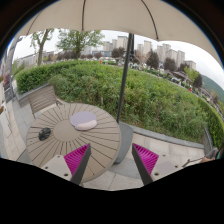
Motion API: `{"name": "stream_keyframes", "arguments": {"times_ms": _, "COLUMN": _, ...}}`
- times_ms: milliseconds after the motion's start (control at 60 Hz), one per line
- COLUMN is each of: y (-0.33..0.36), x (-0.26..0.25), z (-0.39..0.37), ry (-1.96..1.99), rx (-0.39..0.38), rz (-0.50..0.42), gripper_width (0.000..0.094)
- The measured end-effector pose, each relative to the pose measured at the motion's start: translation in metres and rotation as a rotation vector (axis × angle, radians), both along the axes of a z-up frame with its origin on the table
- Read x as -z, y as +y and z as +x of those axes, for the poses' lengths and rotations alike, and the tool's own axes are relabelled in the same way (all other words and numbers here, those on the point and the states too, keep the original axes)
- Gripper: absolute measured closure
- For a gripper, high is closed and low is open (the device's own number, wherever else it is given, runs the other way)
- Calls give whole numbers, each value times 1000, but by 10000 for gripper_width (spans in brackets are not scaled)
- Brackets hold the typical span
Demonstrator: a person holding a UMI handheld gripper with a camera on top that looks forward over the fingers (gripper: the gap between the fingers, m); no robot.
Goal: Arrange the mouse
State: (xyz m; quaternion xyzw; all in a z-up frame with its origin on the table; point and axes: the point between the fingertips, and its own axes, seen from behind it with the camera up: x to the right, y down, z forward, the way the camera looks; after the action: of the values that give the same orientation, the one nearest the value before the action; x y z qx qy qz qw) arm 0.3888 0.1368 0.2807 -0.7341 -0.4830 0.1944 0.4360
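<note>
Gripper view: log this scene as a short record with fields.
setting: outdoor terrace, hedge and city beyond
table: round, slatted wood
mouse: dark, on the table's far side
mouse pad: pale, on the table beside the mouse
seating: chair behind the table
overhead: umbrella on a pole
gripper: open, holding nothing

Round slatted wood table [70, 140]; white mouse pad [83, 121] near centre, black mouse [44, 132] left of pad.

Outdoor terrace – parasol [110, 18], hedge [130, 85], skyline [150, 52].
</note>
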Motion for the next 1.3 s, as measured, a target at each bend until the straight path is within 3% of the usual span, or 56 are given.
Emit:
{"name": "stream_keyframes", "arguments": {"times_ms": 133, "y": 0, "x": 8, "z": -2, "ry": -6, "rx": 20, "rz": -33, "gripper_width": 82}}
{"name": "stream_keyframes", "arguments": {"times_ms": 367, "y": -25, "x": 38, "z": -31, "ry": -34, "rx": -61, "rz": -44, "gripper_width": 82}}
{"name": "stream_keyframes", "arguments": {"times_ms": 883, "y": -258, "x": 82, "z": -108, "ry": -60, "rx": -356, "rz": -150, "gripper_width": 82}}
{"name": "stream_keyframes", "arguments": {"times_ms": 1300, "y": -382, "x": 153, "z": -203, "ry": 42, "rx": -364, "rz": -146, "gripper_width": 80}}
